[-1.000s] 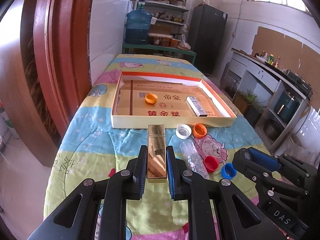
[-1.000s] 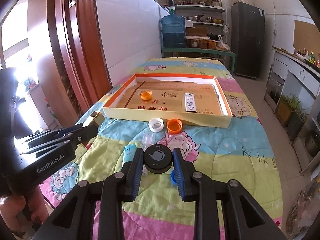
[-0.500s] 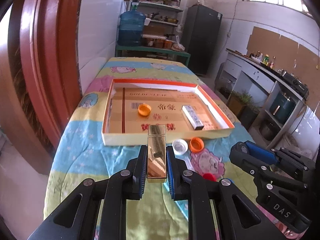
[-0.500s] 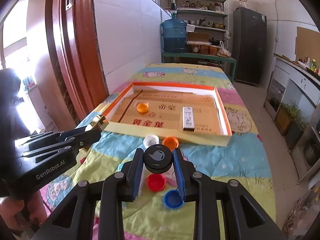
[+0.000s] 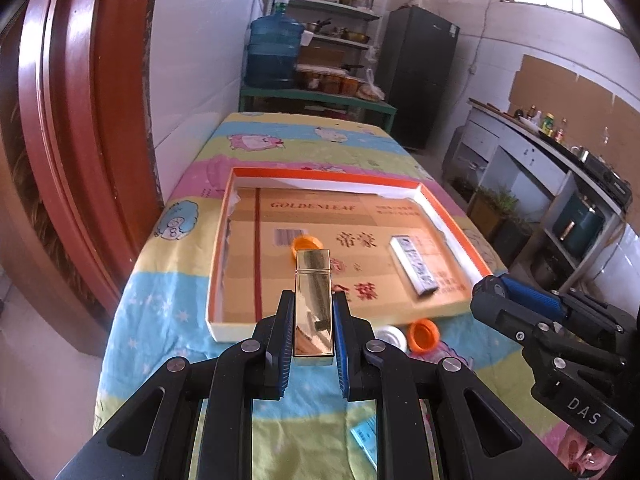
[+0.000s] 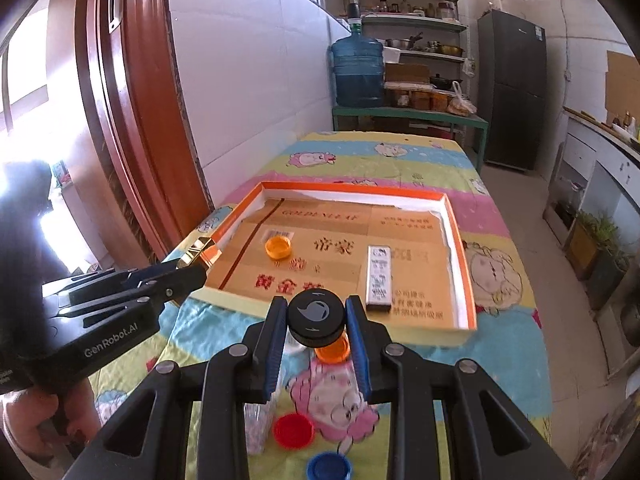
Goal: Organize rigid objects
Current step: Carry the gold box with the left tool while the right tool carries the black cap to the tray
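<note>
Shallow cardboard tray [image 5: 452, 216], orange-rimmed, white-walled, printed tan floor, lying flat on the table [image 5: 168, 300] under a cartoon-print cloth. Contents: one orange cap [image 6: 278, 247], open side up, left of centre; one slim white printed box [image 6: 378, 275], lying flat, right of centre; the two well apart. Left hand-held gripper [image 5: 313, 332]: clenched on a gold rectangular case [image 5: 313, 304], held lengthwise between the blue pads, its far end reaching over the tray's near wall. Right hand-held gripper [image 6: 317, 344]: clenched on a black round lid [image 6: 317, 312] with a white drop mark, held above the table just short of the tray's near wall. On the cloth outside the tray, near its front wall: a white cap [image 5: 387, 337] and a second orange cap [image 5: 425, 331], side by side, the latter partly hidden behind the black lid in the right wrist view. Nearer the person: a clear plastic bottle [image 6: 256, 428] lying on its side, a red cap [image 6: 294, 430], a blue cap [image 6: 329, 467]. A small blue-white packet [image 5: 366, 438] lies between the left gripper's arms. Surroundings: red-brown door frame [image 5: 84, 152] to the left; blue water jug [image 5: 273, 52], shelves and dark refrigerator [image 5: 420, 80] beyond the table's far end.
</note>
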`<state>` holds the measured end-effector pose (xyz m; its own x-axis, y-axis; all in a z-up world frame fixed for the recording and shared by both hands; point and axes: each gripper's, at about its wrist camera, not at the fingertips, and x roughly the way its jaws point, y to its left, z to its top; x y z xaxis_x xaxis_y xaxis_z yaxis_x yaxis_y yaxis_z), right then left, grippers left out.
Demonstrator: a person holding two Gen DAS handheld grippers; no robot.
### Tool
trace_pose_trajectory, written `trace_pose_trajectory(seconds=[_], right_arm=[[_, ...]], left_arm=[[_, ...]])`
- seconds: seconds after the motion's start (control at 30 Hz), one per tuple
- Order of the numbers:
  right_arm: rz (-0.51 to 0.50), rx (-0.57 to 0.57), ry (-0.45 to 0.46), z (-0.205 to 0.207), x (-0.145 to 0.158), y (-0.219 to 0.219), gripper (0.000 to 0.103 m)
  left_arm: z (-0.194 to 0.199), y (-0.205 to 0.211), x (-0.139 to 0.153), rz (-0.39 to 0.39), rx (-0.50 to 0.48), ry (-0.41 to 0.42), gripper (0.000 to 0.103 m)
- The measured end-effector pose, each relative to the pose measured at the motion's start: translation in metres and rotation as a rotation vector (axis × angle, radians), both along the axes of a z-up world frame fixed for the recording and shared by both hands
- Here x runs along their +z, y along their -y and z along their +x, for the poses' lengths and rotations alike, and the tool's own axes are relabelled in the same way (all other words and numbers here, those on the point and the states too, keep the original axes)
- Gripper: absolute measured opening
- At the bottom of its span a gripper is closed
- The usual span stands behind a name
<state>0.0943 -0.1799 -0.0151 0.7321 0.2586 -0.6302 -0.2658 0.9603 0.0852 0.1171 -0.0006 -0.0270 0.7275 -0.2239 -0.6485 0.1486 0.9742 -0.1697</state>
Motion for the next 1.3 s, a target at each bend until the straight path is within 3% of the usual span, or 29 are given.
trace_pose_trajectory(seconds=[0.27, 0.7, 1.1, 1.3], right_arm=[[-0.004, 0.026, -0.026, 0.041, -0.005, -0.016, 0.030], [0.041, -0.012, -0.089, 0.097, -0.030, -0.023, 0.030], [0.053, -0.012, -0.142, 0.112, -0.061, -0.030, 0.030], [0.066, -0.008, -0.142, 0.113, -0.062, -0.028, 0.030]], left_arm=[[0.037, -0.001, -0.010, 0.036, 0.040, -0.031, 0.018], [0.081, -0.008, -0.031, -0.007, 0.062, -0.060, 0.018], [0.089, -0.005, -0.048, 0.000, 0.041, -0.085, 0.018], [0.091, -0.003, -0.052, 0.005, 0.040, -0.098, 0.018]])
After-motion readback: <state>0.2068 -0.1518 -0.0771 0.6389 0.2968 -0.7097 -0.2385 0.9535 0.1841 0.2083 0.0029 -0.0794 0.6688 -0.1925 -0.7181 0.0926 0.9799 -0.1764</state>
